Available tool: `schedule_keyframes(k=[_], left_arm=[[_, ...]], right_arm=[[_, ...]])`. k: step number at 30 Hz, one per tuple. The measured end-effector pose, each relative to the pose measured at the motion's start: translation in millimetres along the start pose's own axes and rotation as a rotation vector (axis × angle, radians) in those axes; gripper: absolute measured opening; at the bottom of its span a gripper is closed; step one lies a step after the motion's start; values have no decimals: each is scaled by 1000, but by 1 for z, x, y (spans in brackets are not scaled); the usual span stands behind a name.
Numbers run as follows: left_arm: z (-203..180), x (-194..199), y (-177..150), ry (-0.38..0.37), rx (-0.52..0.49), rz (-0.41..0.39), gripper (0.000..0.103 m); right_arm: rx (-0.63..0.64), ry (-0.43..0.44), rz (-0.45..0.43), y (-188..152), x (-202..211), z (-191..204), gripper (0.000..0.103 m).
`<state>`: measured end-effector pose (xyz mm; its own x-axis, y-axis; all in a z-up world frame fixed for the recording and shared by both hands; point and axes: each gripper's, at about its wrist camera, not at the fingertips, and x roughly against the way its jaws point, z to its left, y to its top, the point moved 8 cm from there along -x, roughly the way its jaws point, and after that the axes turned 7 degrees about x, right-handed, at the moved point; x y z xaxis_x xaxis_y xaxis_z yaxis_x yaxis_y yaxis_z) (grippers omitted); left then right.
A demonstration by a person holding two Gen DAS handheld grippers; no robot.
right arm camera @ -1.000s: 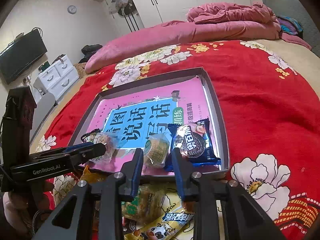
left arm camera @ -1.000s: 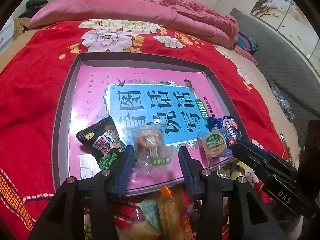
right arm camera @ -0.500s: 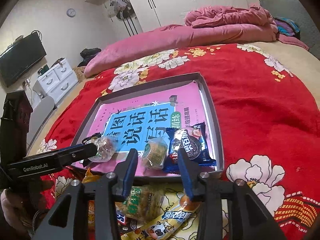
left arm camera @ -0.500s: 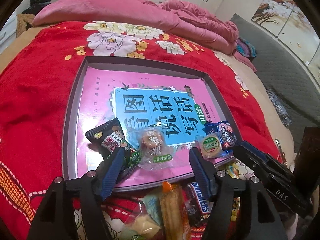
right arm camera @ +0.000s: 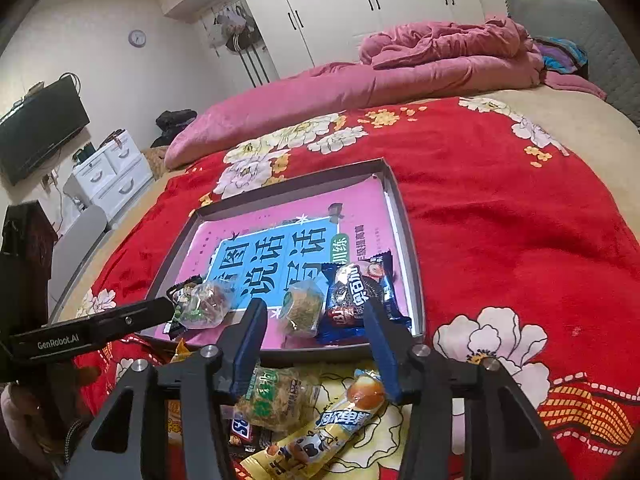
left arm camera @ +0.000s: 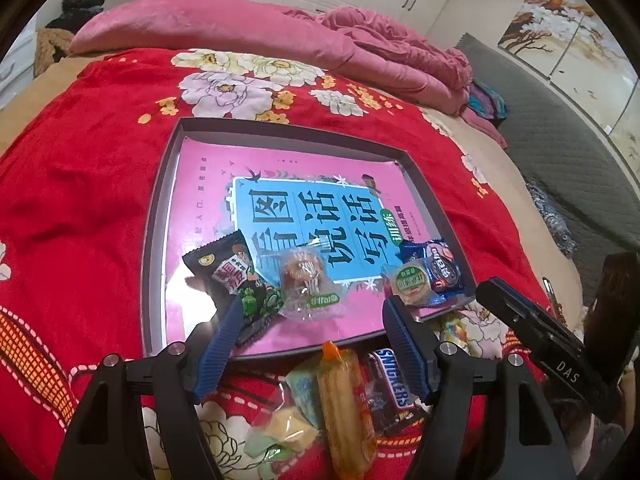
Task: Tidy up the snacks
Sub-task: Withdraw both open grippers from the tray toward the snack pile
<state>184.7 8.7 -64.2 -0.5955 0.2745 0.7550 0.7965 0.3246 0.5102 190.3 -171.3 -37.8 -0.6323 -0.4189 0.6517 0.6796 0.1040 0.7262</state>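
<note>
- We see the left gripper [left arm camera: 312, 320] spread wide, jaws just been opening, nothing pinched; clear-wrapped pastry [left arm camera: 306, 278] lies flat in the tray [left arm camera: 160, 216] just beyond its tips.
- Black-green snack bag [left arm camera: 232, 276] beside the pastry, long axis diagonal, top toward the tray's far-left.
- Right gripper [right arm camera: 314, 336] jaws apart, just been opening, gripping nothing; round green-label cake [right arm camera: 302, 308] lies loose in the tray beyond them.
- Blue cookie pack [right arm camera: 358, 296] next to the cake, long axis running near to far.
- Snack pile [left arm camera: 344, 396] on the red blanket [left arm camera: 80, 200], below the tray's near rim.
</note>
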Motion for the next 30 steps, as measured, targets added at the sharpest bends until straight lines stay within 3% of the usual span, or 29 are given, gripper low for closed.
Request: schedule_keyframes(k=[30], left_arm=[[2, 23, -7, 9, 17, -4, 75]], right_arm=[[8, -28, -28, 1, 27, 2, 58]])
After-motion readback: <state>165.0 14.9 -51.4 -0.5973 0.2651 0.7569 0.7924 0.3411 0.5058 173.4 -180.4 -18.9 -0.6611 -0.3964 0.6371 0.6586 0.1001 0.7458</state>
